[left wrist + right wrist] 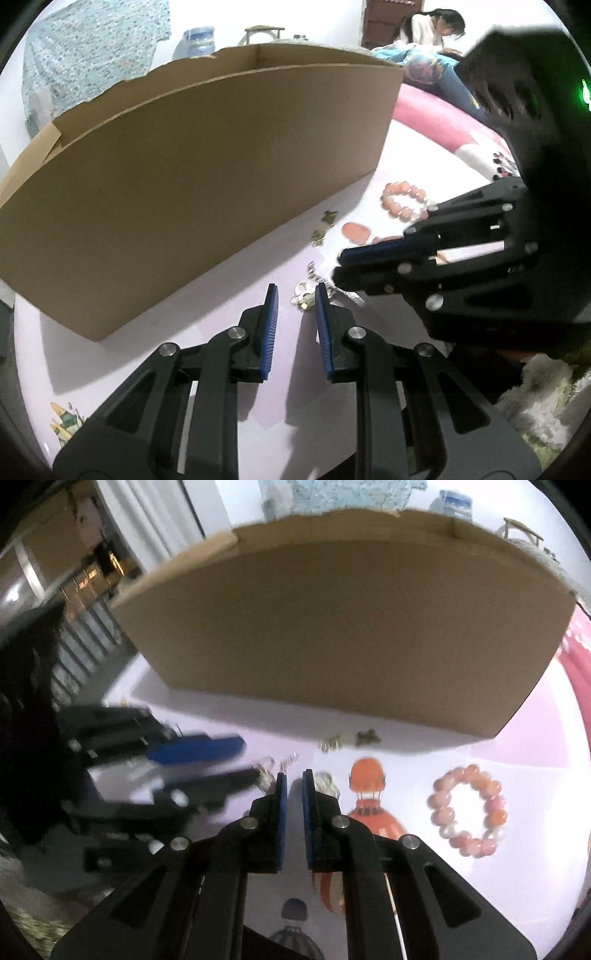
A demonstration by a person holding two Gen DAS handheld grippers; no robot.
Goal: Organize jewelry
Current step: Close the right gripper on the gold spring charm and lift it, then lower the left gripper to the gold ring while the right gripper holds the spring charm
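Observation:
A silver chain with small charms [304, 297] lies in a heap on the pale printed tabletop, just ahead of my left gripper [295, 291], which is open and empty. My right gripper [294, 775] comes in from the right with a narrow gap between its pads and nothing held; it shows in the left wrist view [341, 264] over the chain's far end. The chain also shows in the right wrist view [266, 771]. A pink bead bracelet [404, 201] [467, 810] lies to the right. Small gold pieces [325, 225] [349, 740] lie by the cardboard box [207, 166] [343, 638].
The open-topped cardboard box stands close behind the jewelry and fills the back of both views. The tabletop [532, 786] carries cartoon prints in orange and pink. A person [432, 27] sits far behind. A fluffy cloth [543, 398] lies at the near right.

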